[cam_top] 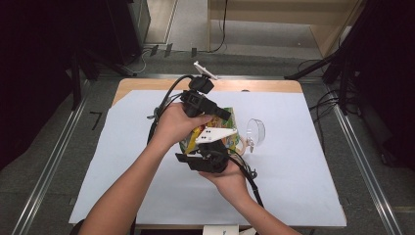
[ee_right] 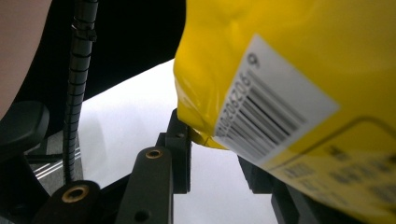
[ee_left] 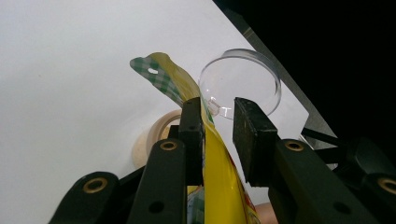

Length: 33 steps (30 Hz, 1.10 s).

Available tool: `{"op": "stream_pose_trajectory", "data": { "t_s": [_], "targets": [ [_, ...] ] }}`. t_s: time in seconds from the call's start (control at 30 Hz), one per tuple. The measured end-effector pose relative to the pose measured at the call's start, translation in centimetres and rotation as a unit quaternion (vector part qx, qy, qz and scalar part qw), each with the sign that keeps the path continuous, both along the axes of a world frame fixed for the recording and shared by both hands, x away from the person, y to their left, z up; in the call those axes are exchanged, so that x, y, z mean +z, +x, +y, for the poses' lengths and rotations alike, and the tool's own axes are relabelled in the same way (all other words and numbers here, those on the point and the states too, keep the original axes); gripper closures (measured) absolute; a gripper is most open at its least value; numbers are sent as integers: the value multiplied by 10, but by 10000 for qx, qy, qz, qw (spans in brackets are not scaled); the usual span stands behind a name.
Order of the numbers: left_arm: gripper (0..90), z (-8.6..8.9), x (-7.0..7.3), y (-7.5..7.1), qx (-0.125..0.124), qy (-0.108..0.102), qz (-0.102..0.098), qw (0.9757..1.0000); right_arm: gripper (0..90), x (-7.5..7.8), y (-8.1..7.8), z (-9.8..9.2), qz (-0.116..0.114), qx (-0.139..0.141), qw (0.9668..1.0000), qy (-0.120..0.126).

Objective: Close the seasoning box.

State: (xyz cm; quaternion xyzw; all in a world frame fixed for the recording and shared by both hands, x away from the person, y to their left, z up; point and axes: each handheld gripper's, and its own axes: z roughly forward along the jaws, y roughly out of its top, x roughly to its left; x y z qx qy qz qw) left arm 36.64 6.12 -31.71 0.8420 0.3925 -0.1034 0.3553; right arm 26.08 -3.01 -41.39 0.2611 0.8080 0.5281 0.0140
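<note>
Both claws hold the yellow snack bag up over the middle of the table, ready to pull it open: left gripper has the top edge between its jaws, though I can't tell if it pinches; right gripper is clenched on a bottom corner.

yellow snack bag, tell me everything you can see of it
The yellow snack bag is a glossy, crinkled foil-like pouch with a green-and-white checked top edge bearing a hang hole and a white barcode label on one face. It is held up above the white table cover between the left gripper and the right gripper.
</note>
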Motion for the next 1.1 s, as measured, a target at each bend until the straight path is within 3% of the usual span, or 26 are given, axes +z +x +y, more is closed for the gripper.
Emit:
{"op": "stream_pose_trajectory", "data": {
  "t_s": [1.1],
  "targets": [
    [732,-4,5,-2,-66,149,-87,9998,680,2,-1,0,-26,-25,10000,77]
  ]
}}
